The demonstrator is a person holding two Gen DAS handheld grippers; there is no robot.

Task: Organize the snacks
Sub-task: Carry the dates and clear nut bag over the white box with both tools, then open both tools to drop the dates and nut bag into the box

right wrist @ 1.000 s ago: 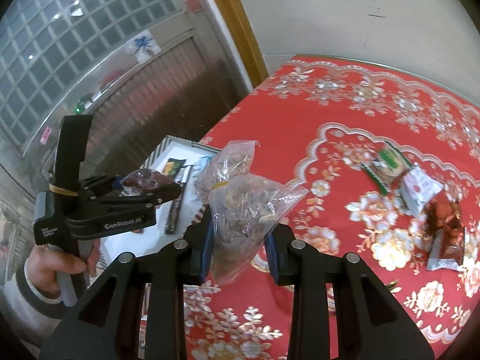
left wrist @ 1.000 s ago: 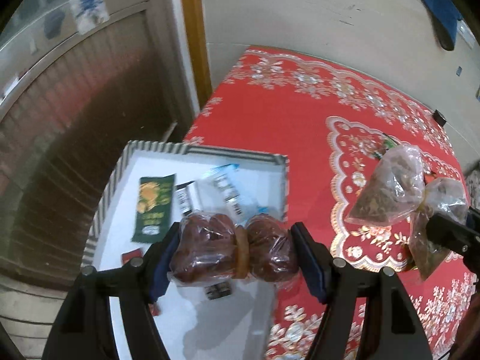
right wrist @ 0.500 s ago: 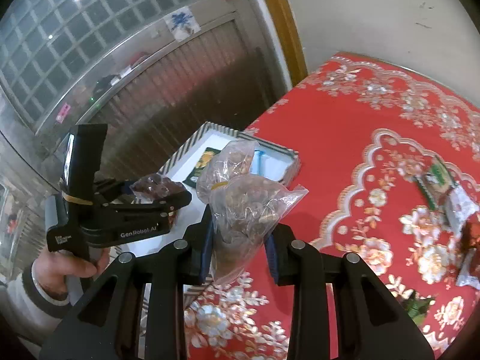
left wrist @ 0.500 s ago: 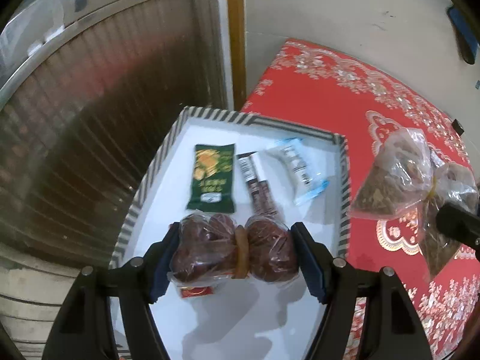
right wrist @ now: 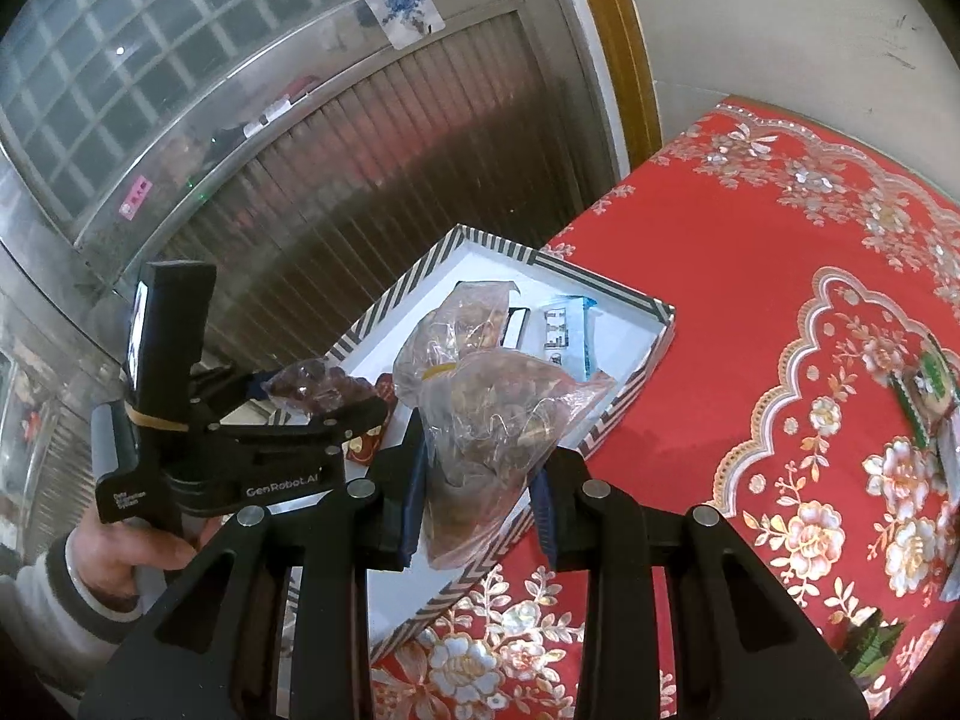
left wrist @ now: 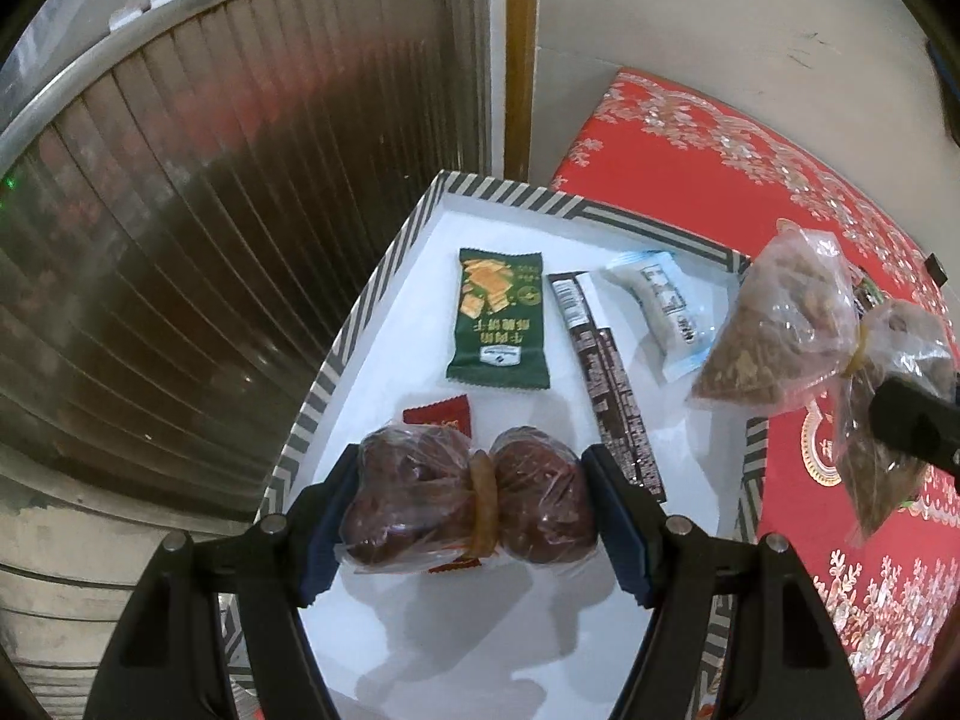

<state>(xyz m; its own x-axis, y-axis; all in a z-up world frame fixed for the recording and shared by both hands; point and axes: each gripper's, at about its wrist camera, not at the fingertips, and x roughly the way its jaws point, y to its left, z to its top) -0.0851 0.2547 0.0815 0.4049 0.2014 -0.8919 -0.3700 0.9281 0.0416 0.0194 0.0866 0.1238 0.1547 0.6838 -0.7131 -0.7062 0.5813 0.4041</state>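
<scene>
My left hand-held gripper [left wrist: 471,507] is squeezing a clear bag of dark red dates [left wrist: 468,498] over the striped-rimmed white tray [left wrist: 360,312]; my right hand-held gripper [right wrist: 477,489] is clamping a clear bag of brown nuts [right wrist: 486,420] above the tray's right edge.

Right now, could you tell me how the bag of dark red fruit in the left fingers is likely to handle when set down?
The bag of dark red fruit probably deforms easily: thin clear plastic, cinched by a rubber band. Its two rounded lobes may roll or slump in the striped box. The glossy film looks somewhat slippery.
</scene>
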